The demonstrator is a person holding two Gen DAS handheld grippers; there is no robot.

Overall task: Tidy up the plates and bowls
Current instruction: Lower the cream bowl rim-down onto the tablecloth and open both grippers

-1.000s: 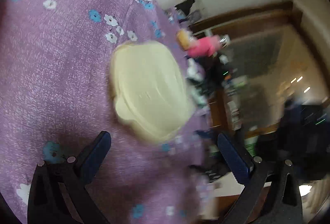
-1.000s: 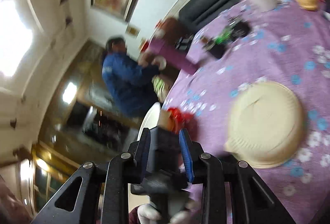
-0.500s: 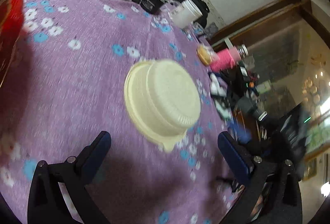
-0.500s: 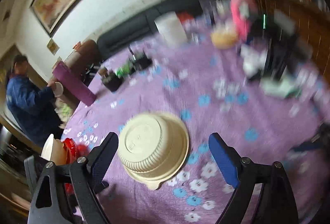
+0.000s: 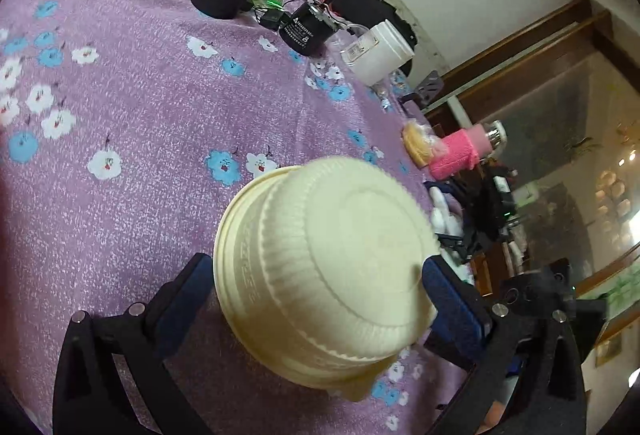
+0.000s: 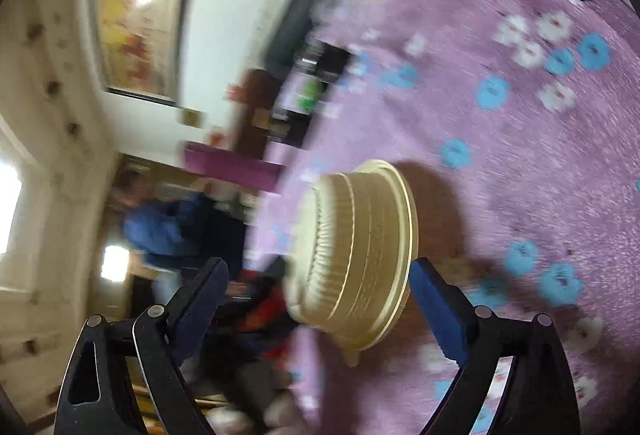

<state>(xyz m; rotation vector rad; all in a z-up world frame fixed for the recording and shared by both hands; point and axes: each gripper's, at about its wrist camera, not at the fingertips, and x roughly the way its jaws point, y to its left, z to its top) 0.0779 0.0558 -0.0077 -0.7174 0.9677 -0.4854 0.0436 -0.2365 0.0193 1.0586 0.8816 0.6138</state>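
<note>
The cream bowl [image 5: 324, 271] sits upside down on the purple flowered cloth [image 5: 132, 107], right between the wide-apart fingers of the left gripper [image 5: 316, 299], and I cannot tell if the pads touch it. The right gripper [image 6: 316, 299] has just been opening and is wide apart, with the same bowl [image 6: 360, 255] in the gap and its right pad just beside the rim. Past the left gripper stand a white tub [image 5: 378, 53], a pink bottle [image 5: 460, 153] and dark gadgets [image 5: 306, 29], near a white wall.

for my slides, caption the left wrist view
Open left gripper straddling an upturned cream bowl on a purple floral tablecloth.
</note>
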